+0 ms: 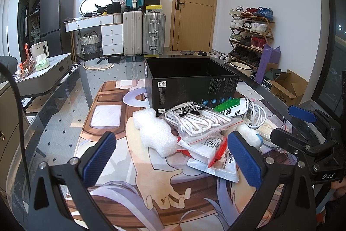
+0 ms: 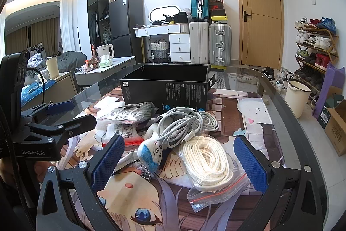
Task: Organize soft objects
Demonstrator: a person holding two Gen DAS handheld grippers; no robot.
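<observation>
An open black box [image 1: 190, 81] [image 2: 166, 88] stands on the printed mat, with a pile of soft things in front of it. White foam [image 1: 155, 133], a bag of white laces [image 1: 201, 120] and flat packets [image 1: 214, 163] lie ahead of my left gripper [image 1: 173, 157], which is open and holds nothing. My right gripper [image 2: 179, 163] is open too. Between and just beyond its fingers lie a bagged white strap [image 2: 207, 163] and a small blue-and-white plush keychain [image 2: 151, 155]. A coiled white cable [image 2: 186, 125] lies behind them. A green wipes pack [image 1: 229, 106] leans by the box.
The glass table's [image 2: 279, 101] curved edge runs along the right side. Beyond it stand a white bucket [image 2: 297, 99], a shoe rack [image 2: 313, 47] and cardboard boxes [image 2: 335, 127]. A grey side table [image 1: 45, 77] with a kettle sits to the left.
</observation>
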